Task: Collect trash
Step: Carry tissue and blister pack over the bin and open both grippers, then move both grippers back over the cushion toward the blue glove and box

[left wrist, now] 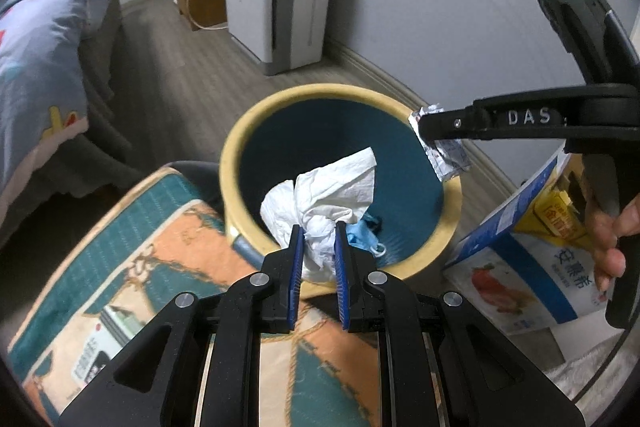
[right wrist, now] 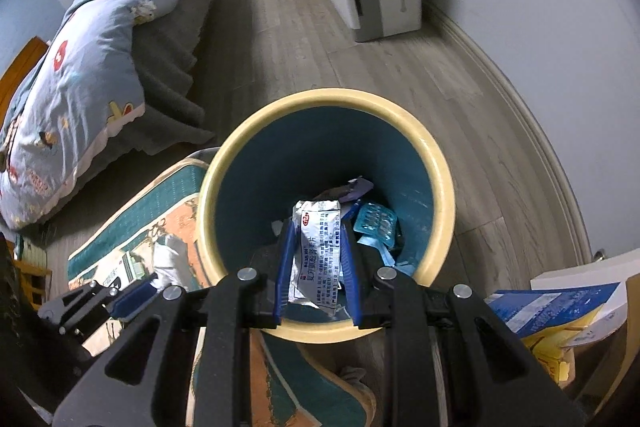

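Two pieces of trash hung over one bin (right wrist: 442, 171), a round tub with a cream rim and dark blue inside, standing on the wood floor (right wrist: 400, 67) beside a patterned cushion (left wrist: 132, 247). It already held small scraps, among them a blister pack (right wrist: 375, 221).

The larger piece was a crumpled white tissue (left wrist: 324, 195). The left tongs (left wrist: 317, 247) were closed on its lower bunched end, above the near rim of the bin, with the loose folds fanning out over the opening. It looked very light and soft, likely to squash rather than slip; the dense bunched knot seemed the best place to hold it, since a loose flap might tear or pull free.

The smaller piece was a flat silver sachet (right wrist: 318, 251) with printed text. The right tongs (right wrist: 318, 247) were closed across its width, over the middle of the bin. It appeared thin, light and slick, creasing but not breaking, so a pinch across the flat middle looked safer than one at an edge.
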